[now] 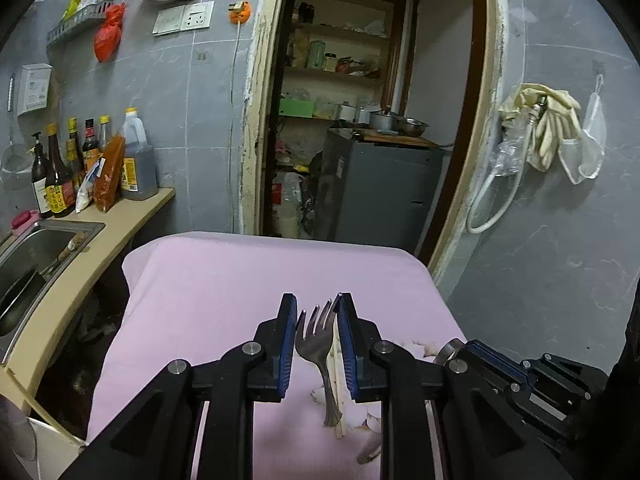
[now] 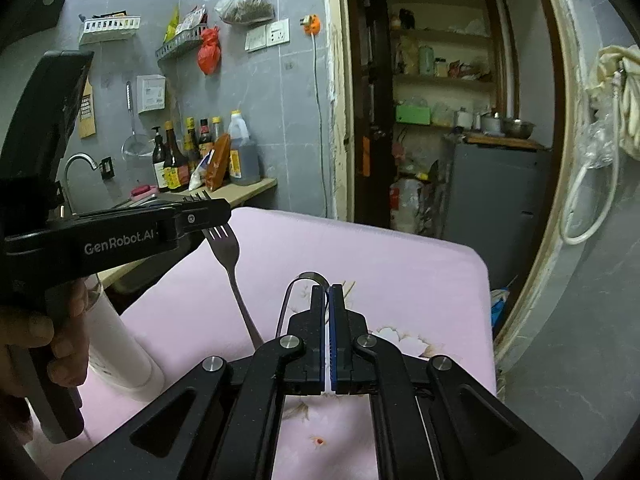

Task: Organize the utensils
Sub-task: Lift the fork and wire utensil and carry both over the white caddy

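The left gripper point(image 1: 316, 344) holds a steel fork point(image 1: 318, 344) and a pale chopstick point(image 1: 335, 380) between narrowly parted fingers, above the pink-covered desk point(image 1: 224, 280). The right gripper point(image 2: 329, 332) is clamped fully shut on something thin and white – I cannot identify it. The fork hangs tilted, gripped by its head – a jolt could let it slip.

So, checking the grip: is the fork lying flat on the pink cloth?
No, the fork hangs in the air, held by the left tongs above the cloth.

Pink cloth point(image 1: 240, 280) in foreground; bottles point(image 1: 60, 172) beside sink point(image 1: 48, 240); gloves point(image 1: 548, 120) hanging on wall; fridge point(image 1: 380, 188) through doorway.
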Tool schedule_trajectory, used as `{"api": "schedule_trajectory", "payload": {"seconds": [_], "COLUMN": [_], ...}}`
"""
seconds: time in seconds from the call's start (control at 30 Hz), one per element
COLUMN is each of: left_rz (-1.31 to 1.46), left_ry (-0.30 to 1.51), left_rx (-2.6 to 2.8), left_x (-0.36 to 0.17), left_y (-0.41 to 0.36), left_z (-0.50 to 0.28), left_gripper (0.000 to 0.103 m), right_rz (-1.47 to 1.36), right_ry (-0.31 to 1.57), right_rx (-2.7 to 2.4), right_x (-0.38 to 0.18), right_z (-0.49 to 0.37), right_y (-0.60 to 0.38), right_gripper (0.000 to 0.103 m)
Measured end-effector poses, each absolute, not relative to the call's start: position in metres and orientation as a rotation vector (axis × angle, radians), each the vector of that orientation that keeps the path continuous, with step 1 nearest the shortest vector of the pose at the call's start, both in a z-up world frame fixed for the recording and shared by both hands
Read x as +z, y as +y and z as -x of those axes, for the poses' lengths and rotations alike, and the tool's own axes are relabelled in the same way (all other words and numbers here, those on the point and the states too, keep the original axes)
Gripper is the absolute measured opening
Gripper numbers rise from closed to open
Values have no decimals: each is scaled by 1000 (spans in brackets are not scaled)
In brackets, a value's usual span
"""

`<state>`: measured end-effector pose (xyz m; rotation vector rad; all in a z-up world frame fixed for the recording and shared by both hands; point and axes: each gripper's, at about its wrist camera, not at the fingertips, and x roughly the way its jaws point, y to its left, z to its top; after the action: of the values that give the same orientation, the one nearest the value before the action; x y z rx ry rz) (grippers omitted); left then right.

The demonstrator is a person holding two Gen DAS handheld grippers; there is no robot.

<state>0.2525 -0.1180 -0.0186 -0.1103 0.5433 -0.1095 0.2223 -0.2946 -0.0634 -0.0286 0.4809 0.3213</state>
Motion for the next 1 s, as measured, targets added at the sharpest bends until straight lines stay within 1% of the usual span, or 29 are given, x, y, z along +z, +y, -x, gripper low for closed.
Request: {"api": "schedule_trajectory", "payload": {"seconds": [0.53, 0.73, 1.0], "left_rz": [137, 153, 145], "left_ry": [472, 420, 349], "left_rx": [-208, -238, -256], "left_x": [6, 28, 71], "left_y": [-99, -96, -84], "left_z": [-219, -208, -190], "left_gripper": [19, 18, 18], "right_rz": [90, 99, 138], "right_ry": [389, 333, 244], "right_rx": [197, 157, 140], "right_x": [-29, 1, 57], "right_z": [-176, -165, -152], "right_y": [-274, -273, -255], "right_gripper": [1, 1, 1]}}
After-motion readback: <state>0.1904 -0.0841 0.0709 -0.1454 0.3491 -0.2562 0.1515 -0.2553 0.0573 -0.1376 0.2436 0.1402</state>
